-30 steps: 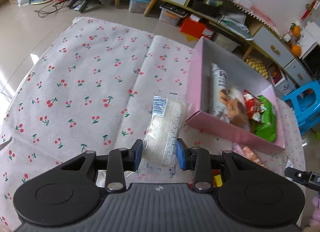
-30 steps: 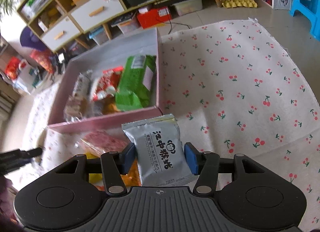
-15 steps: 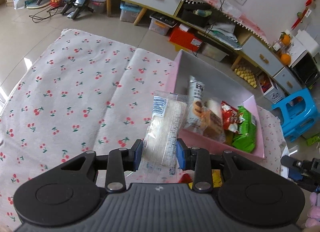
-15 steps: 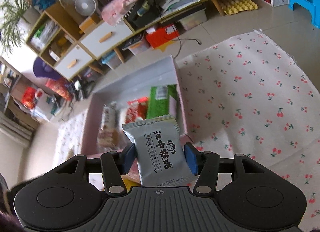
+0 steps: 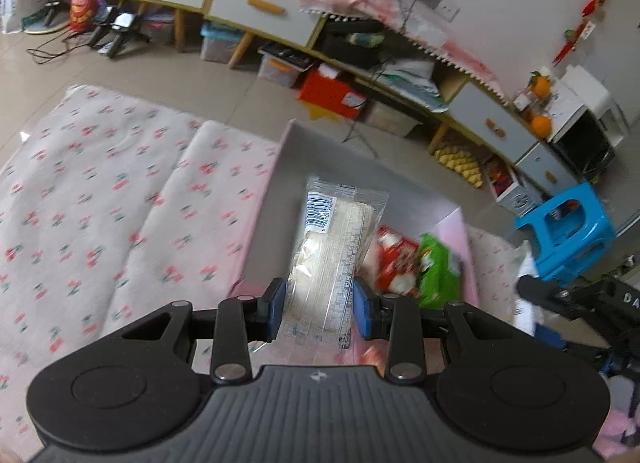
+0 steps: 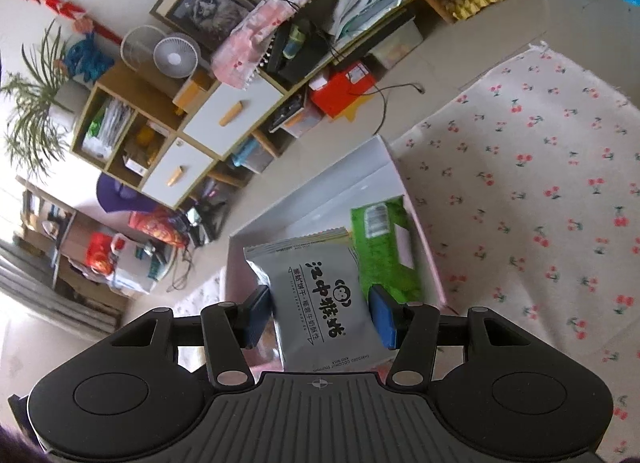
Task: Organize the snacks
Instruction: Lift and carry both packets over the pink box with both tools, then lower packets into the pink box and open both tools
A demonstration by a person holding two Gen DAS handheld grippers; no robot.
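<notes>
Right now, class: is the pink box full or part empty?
Part empty: the pink box shows bare grey floor beside the green packet and red packet.

cherry cloth blurred; red packet smeared.

We see our left gripper clamped on a clear-wrapped snack, its barcode end pointing away from us over the pink box. Inside the box lie a red packet and a green packet, side by side. The cherry-print cloth spreads to the left, blurred, and a blue stool stands at right
</notes>
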